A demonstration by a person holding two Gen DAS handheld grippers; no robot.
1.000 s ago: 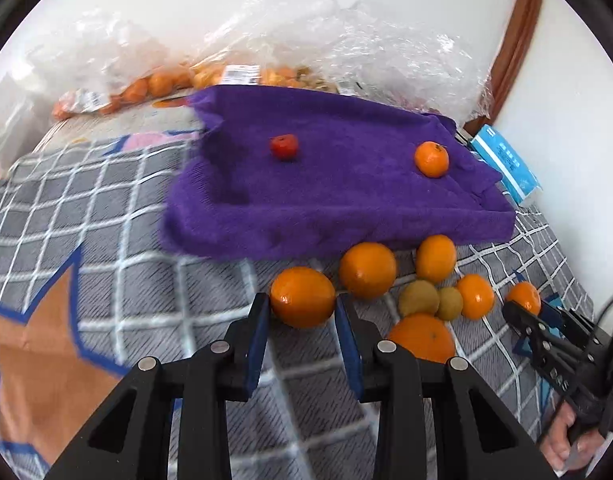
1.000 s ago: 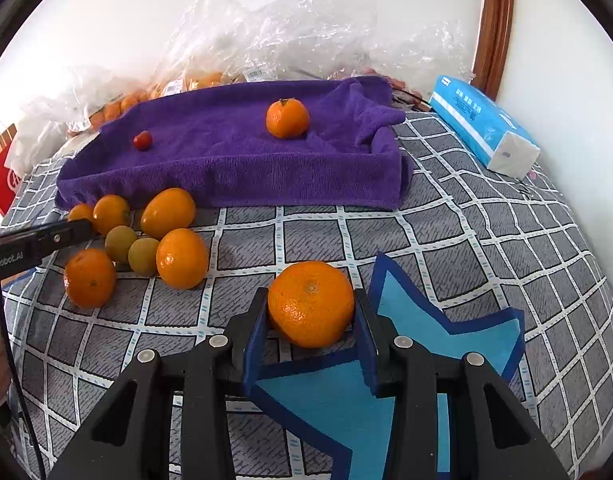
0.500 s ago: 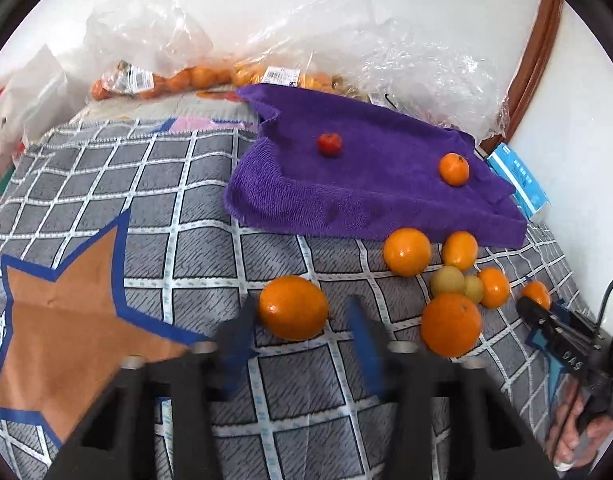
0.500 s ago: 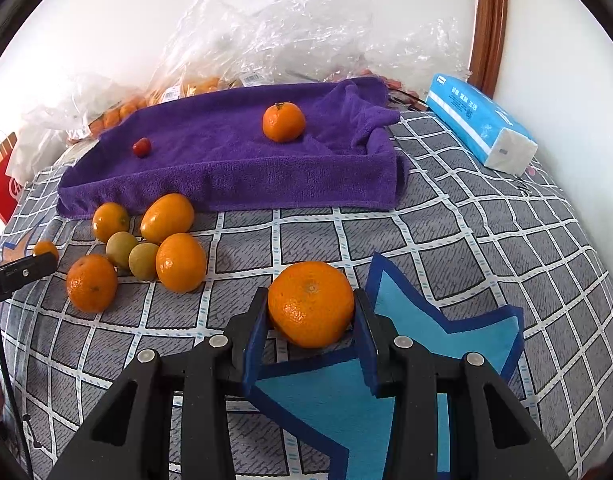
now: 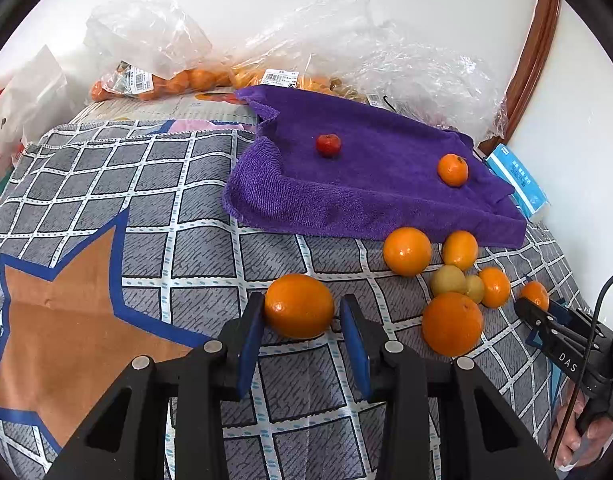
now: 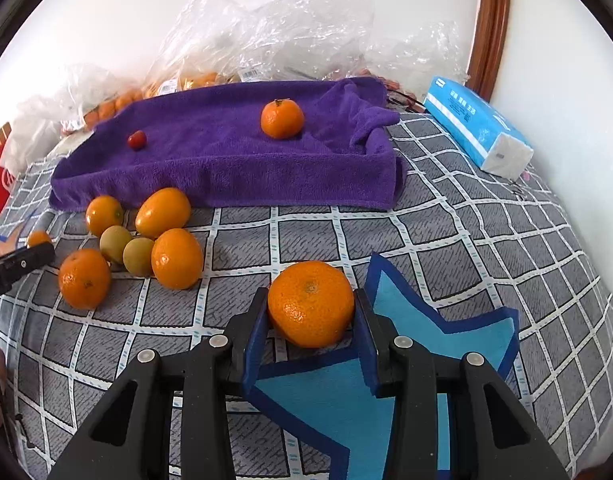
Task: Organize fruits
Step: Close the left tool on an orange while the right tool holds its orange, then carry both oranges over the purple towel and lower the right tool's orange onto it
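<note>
Here, the mandarin (image 6: 310, 304) (dimpled skin) glows orange.

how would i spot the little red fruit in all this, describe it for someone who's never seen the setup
Find the purple towel spread at the back of the checked grey cloth. Two fruits lie on it, well apart: an orange mandarin and the red fruit nearer the towel's other end. It is the smallest fruit and the only red one.

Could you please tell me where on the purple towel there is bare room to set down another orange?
The towel is mostly bare: the wide stretch between the small red fruit and the orange is free, as is its front strip. The crowded spot is the loose fruit cluster on the checked cloth before the towel's left front edge.
</note>
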